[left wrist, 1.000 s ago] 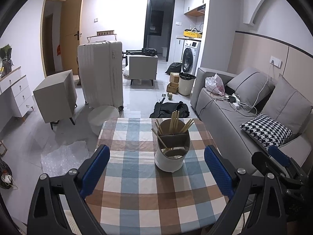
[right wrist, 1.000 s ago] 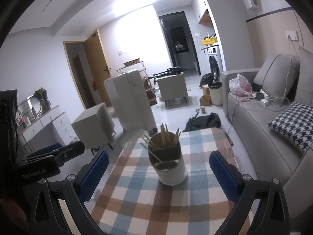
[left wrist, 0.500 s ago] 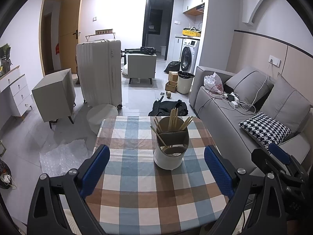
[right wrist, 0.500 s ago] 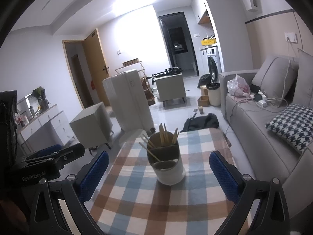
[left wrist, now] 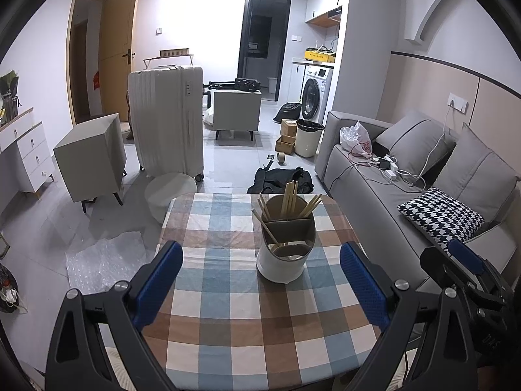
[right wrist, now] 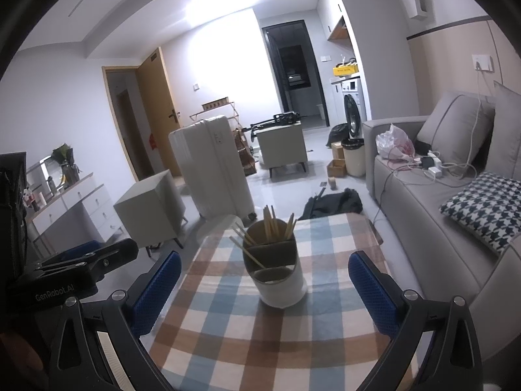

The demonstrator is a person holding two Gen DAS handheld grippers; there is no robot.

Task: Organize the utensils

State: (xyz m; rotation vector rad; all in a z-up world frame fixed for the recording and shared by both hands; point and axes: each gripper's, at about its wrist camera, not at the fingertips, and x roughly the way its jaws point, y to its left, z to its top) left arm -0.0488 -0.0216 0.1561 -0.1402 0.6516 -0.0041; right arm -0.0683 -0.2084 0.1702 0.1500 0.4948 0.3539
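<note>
The left gripper (left wrist: 259,280) and the right gripper (right wrist: 263,285) are both held spread wide and empty. The white cylindrical utensil holder (left wrist: 286,246) with upright wooden chopsticks (left wrist: 290,197) is seen straight ahead of both, mid-counter (left wrist: 228,319), roughly equally near.

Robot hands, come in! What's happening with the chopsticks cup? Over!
Left gripper open, empty. Right gripper open, empty. Chopsticks standing in the cup on the checked tablecloth, untouched. Nothing in the way.
</note>
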